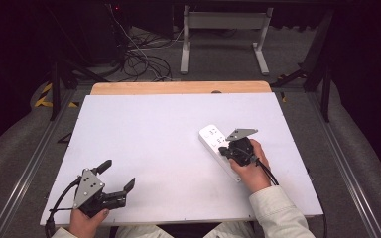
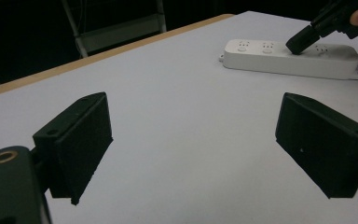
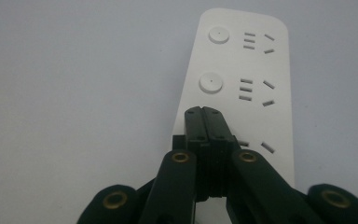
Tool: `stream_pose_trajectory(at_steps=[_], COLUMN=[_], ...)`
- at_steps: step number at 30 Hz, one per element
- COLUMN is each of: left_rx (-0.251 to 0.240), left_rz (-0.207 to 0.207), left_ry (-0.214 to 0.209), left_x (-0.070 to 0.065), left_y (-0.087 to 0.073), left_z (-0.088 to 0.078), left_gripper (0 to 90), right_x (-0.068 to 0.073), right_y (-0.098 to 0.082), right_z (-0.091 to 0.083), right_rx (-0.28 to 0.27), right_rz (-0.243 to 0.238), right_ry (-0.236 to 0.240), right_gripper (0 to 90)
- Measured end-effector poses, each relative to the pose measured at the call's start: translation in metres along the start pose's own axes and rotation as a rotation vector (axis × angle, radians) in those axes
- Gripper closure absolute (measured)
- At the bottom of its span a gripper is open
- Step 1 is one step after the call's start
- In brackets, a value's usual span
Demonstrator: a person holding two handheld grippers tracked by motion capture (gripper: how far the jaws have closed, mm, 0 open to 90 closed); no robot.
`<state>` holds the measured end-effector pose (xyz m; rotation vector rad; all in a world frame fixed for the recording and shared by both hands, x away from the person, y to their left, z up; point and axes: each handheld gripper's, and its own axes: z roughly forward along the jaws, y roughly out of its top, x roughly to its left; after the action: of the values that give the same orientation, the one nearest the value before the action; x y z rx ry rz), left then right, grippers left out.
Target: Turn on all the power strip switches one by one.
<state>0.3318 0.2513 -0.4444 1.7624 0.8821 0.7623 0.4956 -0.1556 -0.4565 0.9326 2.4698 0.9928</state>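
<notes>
— Where do we have the right gripper (image 3: 203, 111)?
— Jaws pressed together, tips down on the white plastic power strip (image 3: 254, 88) (third switch). Our left gripper (image 1: 116, 175) rests well apart from it, jaws wide, empty.

The right gripper (image 3: 203, 111) is seen with jaws pressed together, tips set over the white power strip (image 3: 279, 84) on the table (image 3: 74, 93).

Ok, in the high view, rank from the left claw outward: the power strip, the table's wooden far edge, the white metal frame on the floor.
1. Power strip: to the right of the left claw, under the shut right claw.
2. Wooden far edge: along the back of the table.
3. White metal frame: on the floor beyond the table.
</notes>
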Motion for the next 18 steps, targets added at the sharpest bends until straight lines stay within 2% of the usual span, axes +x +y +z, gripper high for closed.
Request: stream_pose_trajectory(at_steps=[10, 12, 18], left_rx=[-0.003, -0.003, 0.000], left_rz=[0.000, -0.001, -0.002], left_ry=[0.003, 0.001, 0.001], left_x=[0.0000, 0.0000, 0.0004], left_y=[0.0002, 0.0002, 0.0002], left_z=[-0.0001, -0.0002, -0.0003], left_gripper=[11.2, 11.2, 11.2], right_x=[-0.0007, 0.0003, -0.0010], right_y=[-0.0015, -0.0011, -0.0025], right_z=[0.0009, 0.0012, 0.0008], right_rx=[-0.004, 0.005, -0.017], right_rz=[0.019, 0.007, 0.021], right_ry=[0.005, -0.001, 0.007], right_gripper=[90.0, 90.0, 90.0])
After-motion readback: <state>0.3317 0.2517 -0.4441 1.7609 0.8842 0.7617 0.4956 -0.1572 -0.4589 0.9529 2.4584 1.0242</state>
